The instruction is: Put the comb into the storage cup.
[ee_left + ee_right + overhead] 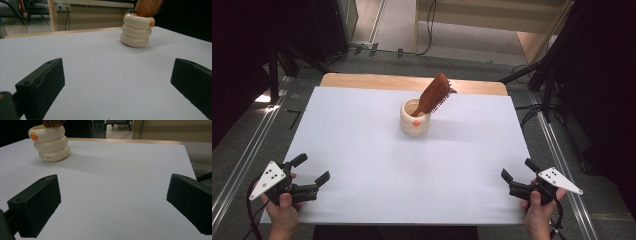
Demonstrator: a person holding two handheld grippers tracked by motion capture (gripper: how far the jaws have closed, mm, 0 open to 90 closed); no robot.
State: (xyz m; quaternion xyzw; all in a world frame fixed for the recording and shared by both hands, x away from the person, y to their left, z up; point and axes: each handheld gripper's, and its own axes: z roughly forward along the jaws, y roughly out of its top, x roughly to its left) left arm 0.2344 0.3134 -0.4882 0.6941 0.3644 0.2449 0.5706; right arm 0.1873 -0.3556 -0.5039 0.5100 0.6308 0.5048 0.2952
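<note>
Hairbrush of brown wood leans tilted in the cream ribbed cup toward the far middle of our white table, seen from above; our left gripper and right gripper rest at the near corners, well apart from it. Each gripper view shows our jaws spread wide, holding nothing.

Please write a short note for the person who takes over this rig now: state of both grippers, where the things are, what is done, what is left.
Left gripper: open, holds nothing, near the table's front left corner.
Right gripper: open, holds nothing, near the front right corner.
Cream ringed cup: upright, mid-table toward the far edge.
Wooden hairbrush: stands in the cup, handle down, leaning to the right.
Done: nothing gripped yet.
Left: probably reach for the hairbrush or the cup; both are far from each gripper.
</note>
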